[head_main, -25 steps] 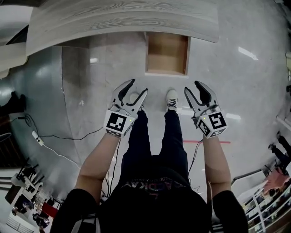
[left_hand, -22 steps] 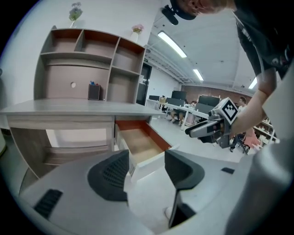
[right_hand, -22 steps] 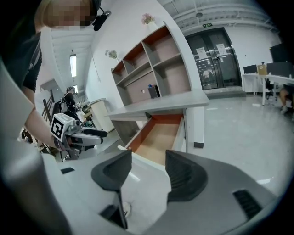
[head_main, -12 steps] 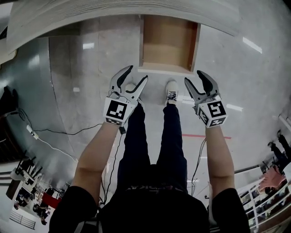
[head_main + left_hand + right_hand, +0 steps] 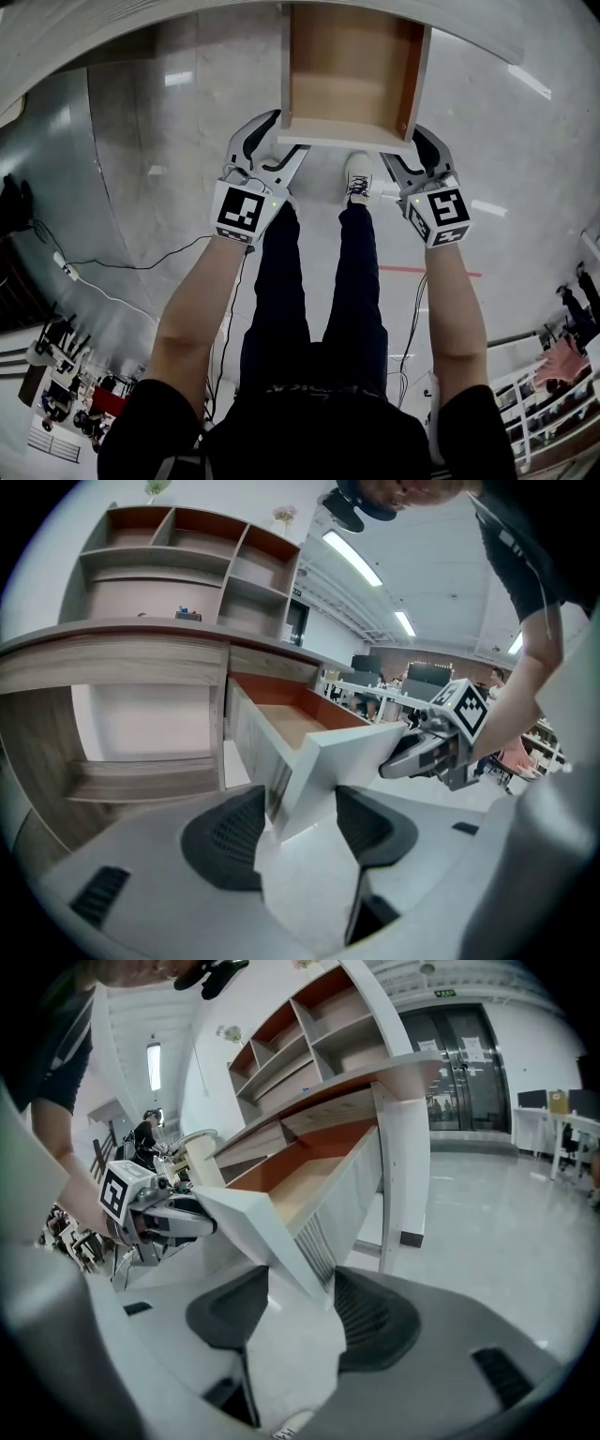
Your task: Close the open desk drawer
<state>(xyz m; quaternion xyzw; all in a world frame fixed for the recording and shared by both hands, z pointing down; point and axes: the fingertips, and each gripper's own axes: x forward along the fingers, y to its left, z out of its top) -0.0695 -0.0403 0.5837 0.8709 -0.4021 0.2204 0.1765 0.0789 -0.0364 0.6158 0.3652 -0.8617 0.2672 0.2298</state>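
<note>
Presently, item by item.

**Open desk drawer** [image 5: 352,70]: a shallow box of light brown wood. It is pulled well out from under the desk, and its bottom board is in plain sight in the head view.

**White front panel** [image 5: 345,141]: flat and rectangular. It closes the drawer's near end and faces the person.

**Left gripper** [image 5: 284,136]: white, with black ribbed pads and a marker cube, set at the panel's left corner. Its jaws stand wide apart and have just been opening. In the left gripper view the corner of the panel sits between them, and neither pad is seen pressing on it.

**Right gripper** [image 5: 403,148]: the same make, set at the panel's right corner. Its jaws are likewise spread wide and have just been opening. In the right gripper view the panel's corner lies between the pads with no clamp on it.

**Desk** [image 5: 94,33]: has a pale wood-grain top with a curved edge, and the drawer juts out from beneath it.

**Shelf unit** [image 5: 178,564]: an open-fronted wooden unit with reddish-brown inner walls, standing on the desk top.

**Floor** [image 5: 141,187]: glossy grey stone. A thin black cable [image 5: 122,267] trails across it at the left.

**Person:** bare forearms, dark trousers [image 5: 309,281], and one white laced shoe [image 5: 356,180] that shows just below the front panel in the head view.
</note>
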